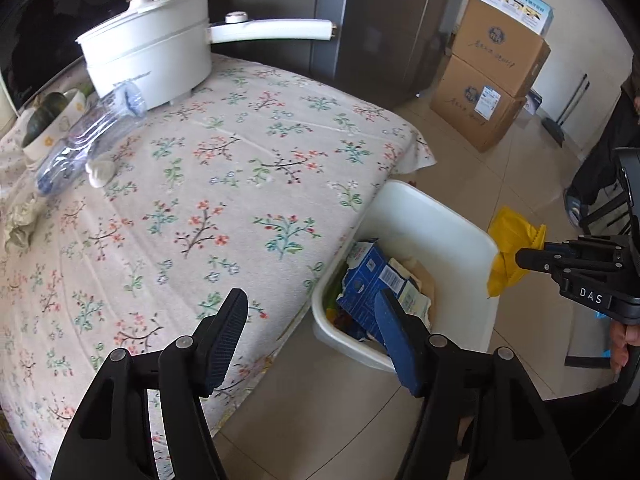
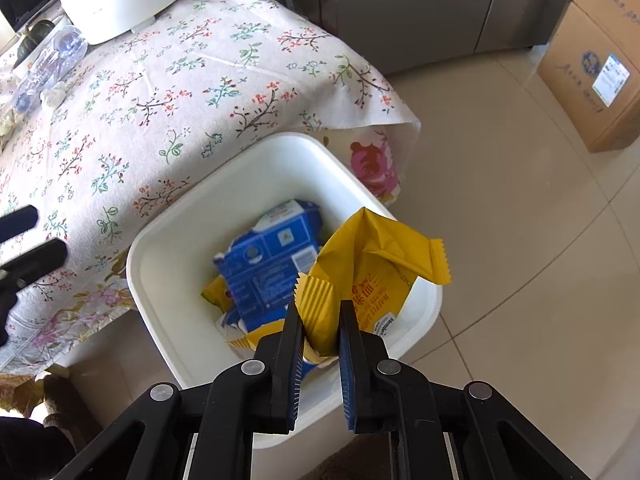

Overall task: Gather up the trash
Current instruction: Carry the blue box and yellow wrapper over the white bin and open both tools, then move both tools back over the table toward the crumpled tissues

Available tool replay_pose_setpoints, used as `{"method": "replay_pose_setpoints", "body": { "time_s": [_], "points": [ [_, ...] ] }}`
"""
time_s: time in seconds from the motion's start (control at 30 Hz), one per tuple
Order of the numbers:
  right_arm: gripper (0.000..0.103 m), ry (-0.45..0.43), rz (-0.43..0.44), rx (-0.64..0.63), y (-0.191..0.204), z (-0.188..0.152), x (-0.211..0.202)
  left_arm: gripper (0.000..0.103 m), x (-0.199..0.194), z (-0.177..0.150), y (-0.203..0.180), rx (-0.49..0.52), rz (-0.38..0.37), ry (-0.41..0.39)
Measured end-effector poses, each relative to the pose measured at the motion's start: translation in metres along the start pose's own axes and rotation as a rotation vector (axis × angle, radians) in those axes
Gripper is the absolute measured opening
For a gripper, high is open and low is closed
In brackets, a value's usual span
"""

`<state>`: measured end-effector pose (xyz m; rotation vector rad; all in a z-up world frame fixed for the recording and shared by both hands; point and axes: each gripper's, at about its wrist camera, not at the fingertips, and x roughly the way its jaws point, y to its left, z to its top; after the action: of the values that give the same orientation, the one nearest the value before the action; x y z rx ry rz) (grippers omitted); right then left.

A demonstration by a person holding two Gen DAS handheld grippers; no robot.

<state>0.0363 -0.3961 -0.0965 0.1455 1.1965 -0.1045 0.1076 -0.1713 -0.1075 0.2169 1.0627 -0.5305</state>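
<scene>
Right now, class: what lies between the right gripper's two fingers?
A yellow snack wrapper, pinched between the right gripper fingers and held over the white bin. The right wrist view shows it best.

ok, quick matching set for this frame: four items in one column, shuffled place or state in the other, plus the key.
Items:
1. yellow wrapper
2. blue carton
3. clear plastic bottle
4. left gripper

Places or states:
A. lying inside the white bin
B. open, nothing between its fingers
C. pinched in the right gripper over the bin
D. lying on the floral tablecloth by the white pot

Pairs: 1-C, 2-A, 3-D, 4-B
</scene>
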Motion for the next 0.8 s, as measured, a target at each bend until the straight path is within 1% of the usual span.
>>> {"method": "replay_pose_setpoints", "body": {
  "time_s": [0.2,0.33,0.37,0.4,0.43,0.47,0.5,0.8],
  "points": [
    [0.016,0.010,-0.002,-0.024,0.011,0.003,0.005,0.073,-0.015,-0.006,0.035,-0.064,0.040,0.006],
    [0.019,0.014,-0.004,-0.031,0.017,0.005,0.008,0.074,-0.026,-0.013,0.051,-0.095,0.059,-0.001],
    [0.026,0.017,-0.004,-0.028,0.018,0.006,0.009,0.075,-0.028,-0.014,0.056,-0.102,0.063,-0.003],
    [0.040,0.026,-0.001,-0.022,0.020,0.006,0.010,0.075,-0.030,-0.015,0.060,-0.108,0.068,-0.003],
    [0.046,0.033,-0.001,-0.015,0.020,0.008,0.011,0.075,-0.032,-0.017,0.064,-0.114,0.072,-0.003],
    [0.055,0.032,-0.001,-0.009,0.022,0.008,0.011,0.076,-0.033,-0.018,0.068,-0.119,0.075,-0.001],
    [0.059,0.029,0.000,-0.008,0.023,0.009,0.010,0.076,-0.034,-0.020,0.071,-0.125,0.080,0.001],
    [0.069,0.029,0.002,-0.049,0.044,0.013,0.010,0.076,-0.038,-0.037,0.102,-0.167,0.132,0.027]
  ]
}}
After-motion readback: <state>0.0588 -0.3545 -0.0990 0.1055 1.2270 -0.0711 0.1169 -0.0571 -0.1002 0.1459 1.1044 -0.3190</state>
